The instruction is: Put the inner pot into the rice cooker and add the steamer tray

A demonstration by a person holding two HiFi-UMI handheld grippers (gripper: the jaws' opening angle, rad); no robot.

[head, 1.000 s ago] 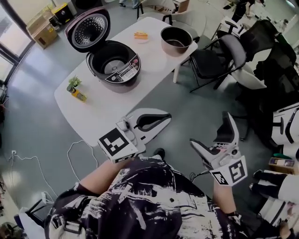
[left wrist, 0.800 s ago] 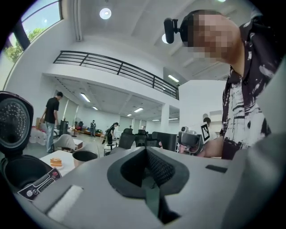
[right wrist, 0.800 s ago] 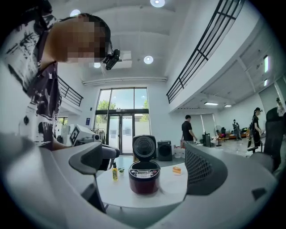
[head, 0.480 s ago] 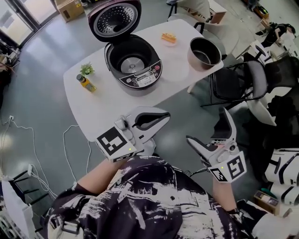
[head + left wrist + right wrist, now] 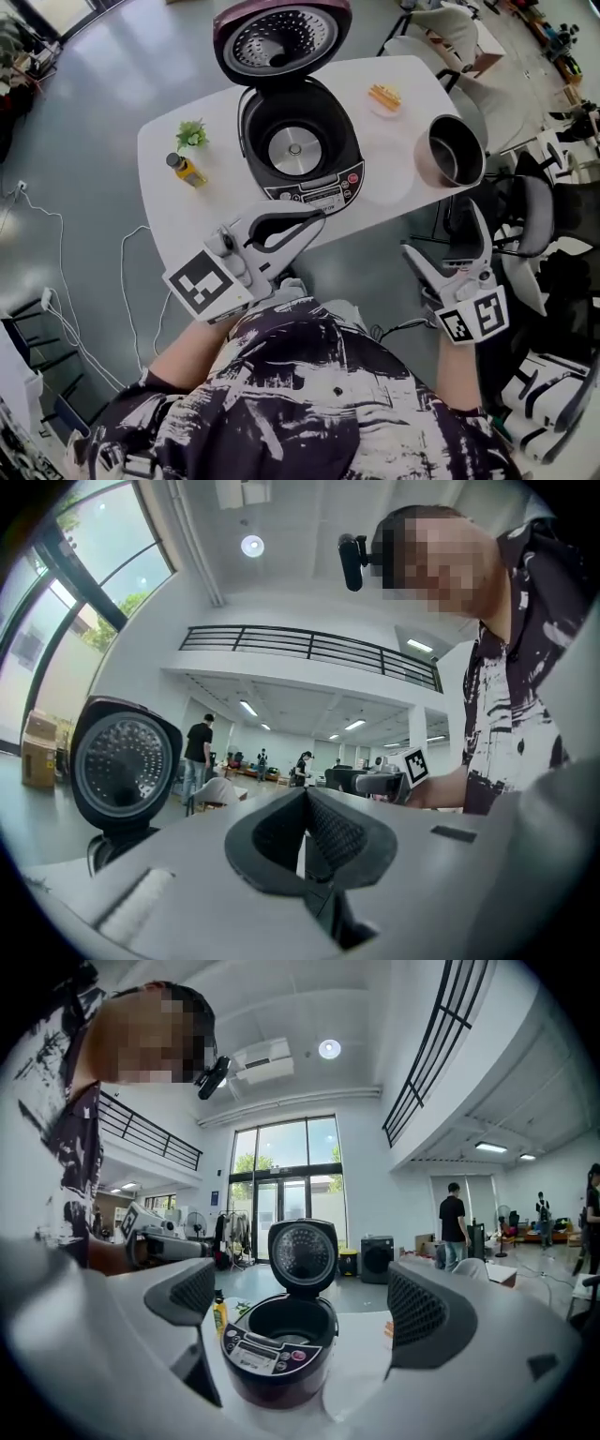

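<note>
Now, right hand-held gripper (image 5: 448, 239): jaws apart, empty, off the near edge of the tabletop (image 5: 217, 192).
Left hand-held gripper (image 5: 314, 219): jaws together, empty, over the near edge.
Inner pot (image 5: 452, 153): upright at the right corner, straight ahead of the right one, which is nearer.
Rice cooker (image 5: 300, 150): mid-tabletop, lid open.
Room: open hall, grey floor (image 5: 94, 112).

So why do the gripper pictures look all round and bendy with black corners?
Left gripper view: a wide-angle lens bends the balcony railing into a curve and leaves the corners black, and the close-up jaws look huge. Right gripper view: same round edge, though the rice cooker in the middle looks fairly straight and sharp. Head view: no black corners, the picture fills the frame.
</note>
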